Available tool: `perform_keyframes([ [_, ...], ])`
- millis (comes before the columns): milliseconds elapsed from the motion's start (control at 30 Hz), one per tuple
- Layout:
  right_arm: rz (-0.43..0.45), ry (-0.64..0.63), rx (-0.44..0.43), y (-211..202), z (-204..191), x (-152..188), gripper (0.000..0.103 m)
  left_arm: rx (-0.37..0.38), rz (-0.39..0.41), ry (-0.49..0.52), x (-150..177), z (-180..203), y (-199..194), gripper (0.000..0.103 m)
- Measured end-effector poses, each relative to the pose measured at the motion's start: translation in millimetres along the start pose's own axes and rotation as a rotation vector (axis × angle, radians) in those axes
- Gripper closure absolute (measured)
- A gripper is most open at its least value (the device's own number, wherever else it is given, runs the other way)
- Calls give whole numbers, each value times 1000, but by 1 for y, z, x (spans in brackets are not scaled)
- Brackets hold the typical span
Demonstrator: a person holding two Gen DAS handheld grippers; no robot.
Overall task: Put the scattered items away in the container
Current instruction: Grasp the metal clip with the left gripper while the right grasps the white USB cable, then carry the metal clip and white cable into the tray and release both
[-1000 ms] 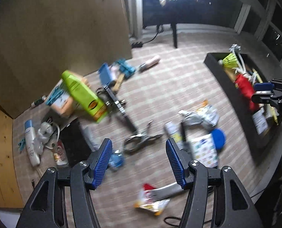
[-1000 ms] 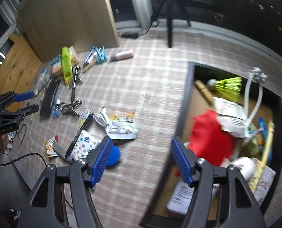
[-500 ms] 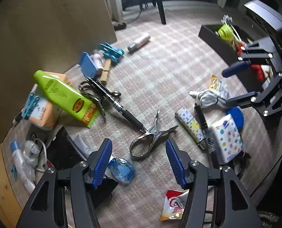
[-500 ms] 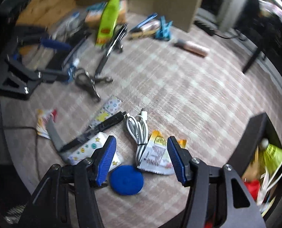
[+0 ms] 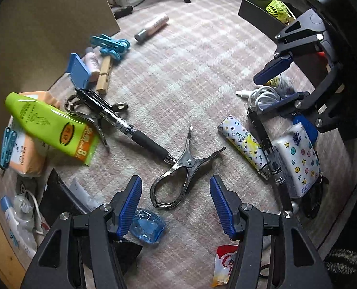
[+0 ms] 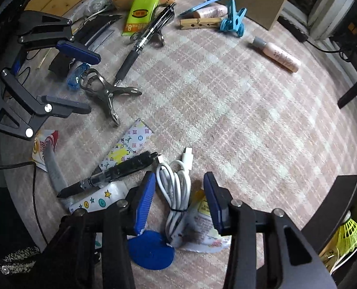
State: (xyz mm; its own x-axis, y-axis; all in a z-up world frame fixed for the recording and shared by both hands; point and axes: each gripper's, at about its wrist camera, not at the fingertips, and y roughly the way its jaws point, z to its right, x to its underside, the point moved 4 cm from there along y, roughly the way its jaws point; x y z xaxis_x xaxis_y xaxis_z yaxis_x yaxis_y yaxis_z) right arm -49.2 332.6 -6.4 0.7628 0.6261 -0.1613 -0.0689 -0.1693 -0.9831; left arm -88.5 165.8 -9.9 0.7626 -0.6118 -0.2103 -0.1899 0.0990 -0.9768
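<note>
Scattered items lie on a checked cloth. My left gripper (image 5: 176, 206) points down, open, just above a metal spring clip (image 5: 178, 175) whose looped end lies between its fingertips, untouched. In the right wrist view the same left gripper (image 6: 82, 79) sits at the left beside the metal clip (image 6: 106, 91). My right gripper (image 6: 178, 200) straddles a coiled white cable (image 6: 176, 187); its jaws are closing and the pads do not press on the cable. The black container (image 6: 342, 207) stands at the lower right with a yellow shuttlecock (image 6: 349, 233) inside. From the left wrist, the right gripper (image 5: 274, 88) and the cable (image 5: 262, 96) show at the right.
A green tube (image 5: 51, 125), a black pen (image 5: 130, 130), blue clips (image 5: 111, 45), a wooden peg (image 5: 104, 77) and a pink bottle (image 5: 152, 27) lie further off. A patterned tissue pack (image 5: 298, 159), a second pen (image 6: 116, 168), a blue disc (image 6: 149, 250) and a snack sachet (image 6: 202, 228) crowd the cable.
Both grippers came down toward the cloth. The right one swung from over the container to the white cable and narrowed its jaws. The left one settled over the metal clip.
</note>
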Motion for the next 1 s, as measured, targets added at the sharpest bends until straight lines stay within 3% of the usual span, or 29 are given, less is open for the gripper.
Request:
perform_keyframes([
  [100, -14, -12, 2, 3, -1, 0, 73, 8, 1, 1, -2, 1, 2, 50],
  [267, 5, 19, -15, -2, 3, -1, 76, 13, 2, 3, -3, 5, 5, 74],
  [333, 20, 45, -22, -6, 7, 0, 76, 10, 9, -1, -2, 6, 4, 77],
  [667, 152, 194, -74, -50, 23, -6, 78, -4, 103, -134, -2, -5, -33, 77],
  [900, 237, 281, -75, -82, 28, -9, 79, -3, 208, -165, -2, -5, -68, 77],
  [1000, 277, 324, -71, -94, 13, 9, 79, 13, 239, -177, -6, -1, -82, 77],
])
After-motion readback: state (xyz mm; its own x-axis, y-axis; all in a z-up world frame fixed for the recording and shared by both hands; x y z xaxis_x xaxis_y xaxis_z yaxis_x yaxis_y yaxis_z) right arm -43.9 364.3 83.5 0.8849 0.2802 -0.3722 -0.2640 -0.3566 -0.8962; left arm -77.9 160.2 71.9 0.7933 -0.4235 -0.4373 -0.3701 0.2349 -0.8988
